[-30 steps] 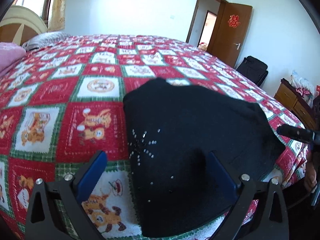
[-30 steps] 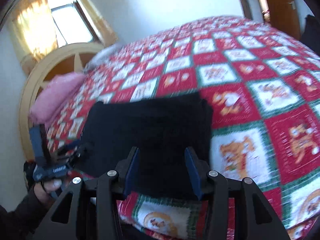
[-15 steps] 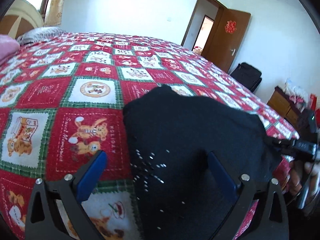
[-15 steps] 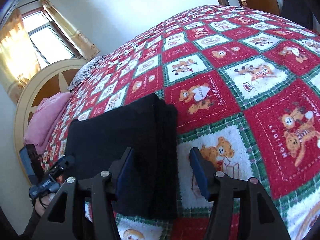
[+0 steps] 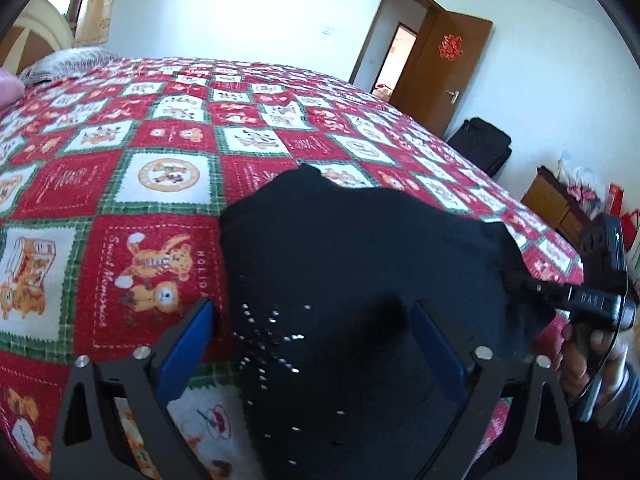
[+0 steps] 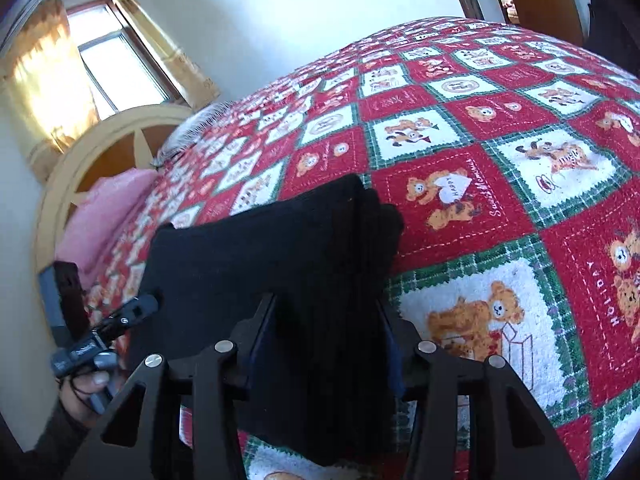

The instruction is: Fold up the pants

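The black pants (image 5: 360,272) lie folded in a compact stack near the bed's front edge, with small silver studs on the near part. My left gripper (image 5: 312,328) is open, its blue-padded fingers wide apart over the near left end of the pants. My right gripper (image 6: 326,324) is open too, straddling the stacked right end of the pants (image 6: 280,248). The right gripper shows at the pants' far end in the left wrist view (image 5: 560,296). The left gripper shows at the left in the right wrist view (image 6: 120,320).
The bed carries a red, white and green teddy-bear quilt (image 5: 160,176). A pink pillow (image 6: 108,216) and a curved headboard (image 6: 80,160) are at the head end. A brown door (image 5: 440,64), a black bag (image 5: 484,144) and a wooden cabinet (image 5: 556,208) stand beyond the bed.
Both grippers have shifted slightly around the pants. The right gripper has come back over the stacked right end of the pants. The pants have stayed in place.
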